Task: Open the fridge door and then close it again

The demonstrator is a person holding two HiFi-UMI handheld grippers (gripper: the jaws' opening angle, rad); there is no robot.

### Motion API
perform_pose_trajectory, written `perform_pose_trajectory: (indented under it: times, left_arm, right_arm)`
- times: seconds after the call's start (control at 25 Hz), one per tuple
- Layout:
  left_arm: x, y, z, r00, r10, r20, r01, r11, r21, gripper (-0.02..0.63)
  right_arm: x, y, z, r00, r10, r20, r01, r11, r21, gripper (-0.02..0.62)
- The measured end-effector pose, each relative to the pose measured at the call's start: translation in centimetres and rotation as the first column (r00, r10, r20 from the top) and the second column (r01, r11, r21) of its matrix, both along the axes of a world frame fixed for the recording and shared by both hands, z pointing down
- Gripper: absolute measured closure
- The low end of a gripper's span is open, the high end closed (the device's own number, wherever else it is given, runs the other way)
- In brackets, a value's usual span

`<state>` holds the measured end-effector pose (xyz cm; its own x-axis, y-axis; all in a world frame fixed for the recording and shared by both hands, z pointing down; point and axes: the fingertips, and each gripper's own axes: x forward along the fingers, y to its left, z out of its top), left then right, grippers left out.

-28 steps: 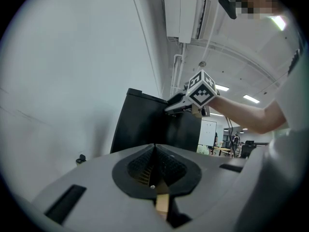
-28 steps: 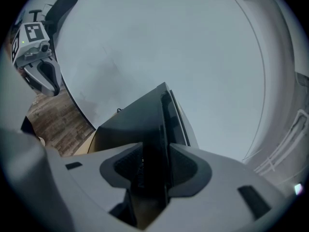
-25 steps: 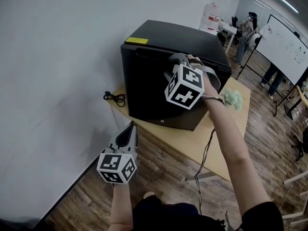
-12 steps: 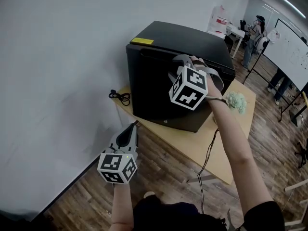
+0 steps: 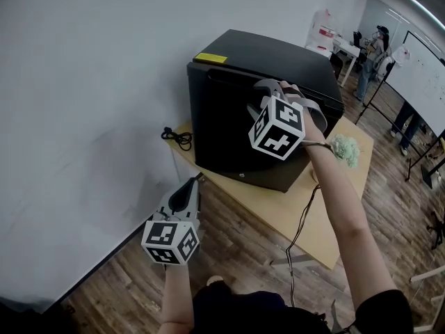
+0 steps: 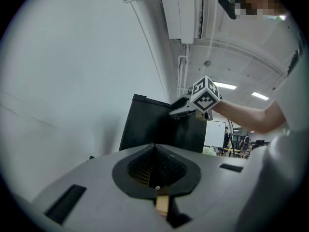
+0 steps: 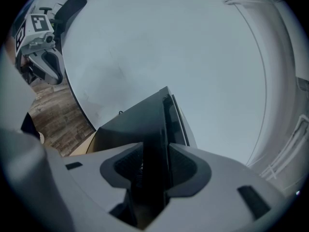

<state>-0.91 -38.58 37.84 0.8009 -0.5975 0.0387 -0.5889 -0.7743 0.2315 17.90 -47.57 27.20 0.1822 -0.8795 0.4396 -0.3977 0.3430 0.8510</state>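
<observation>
Fridge door (image 5: 226,127): rigid black panel forming the front of the fridge (image 5: 278,54), standing at the tabletop's (image 5: 285,211) wall-side edge. Judged stiff, hinged, seal-held, smooth and slippery. Take hold at the top free edge, pull steadily and expect a sudden release. Head view: right gripper (image 5: 259,96) at that top edge; left gripper (image 5: 197,181) low, off the tabletop's near-left corner, touching nothing; shut or barely ajar, not clear. Left gripper view: jaws closed together, nothing between; side-on look at the right gripper on the door. Right gripper view: jaws set wide, astride the door's edge, pads apparently against both faces, a grip hidden from the head view by the gripper's own body.
</observation>
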Motion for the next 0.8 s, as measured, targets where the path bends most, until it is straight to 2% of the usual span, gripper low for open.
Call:
perform_pose_trajectory:
  times: [0.12, 0.36, 0.8]
  left_arm:
    - [-0.2, 0.2, 0.0, 1.0, -0.005, -0.001, 0.005, 1.0, -0.003, 0.6]
    - [-0.4, 1.6, -0.5, 1.0, -0.005, -0.013, 0.005, 1.0, 0.007, 0.6]
    - [-2.1, 9.1, -0.7, 1.0, -0.029, 0.008, 0.029, 0.999, 0.025, 0.6]
  right_arm:
    - [-0.7, 0.9, -0.1, 0.999, -0.033, 0.006, 0.033, 0.999, -0.013, 0.446]
    - [-4.6, 6.4, -0.3, 0.988, -0.155, 0.028, 0.156, 0.987, -0.04, 0.44]
    - [-6.3, 12.7, -0.1, 0.96, -0.281, 0.015, 0.281, 0.958, -0.065, 0.433]
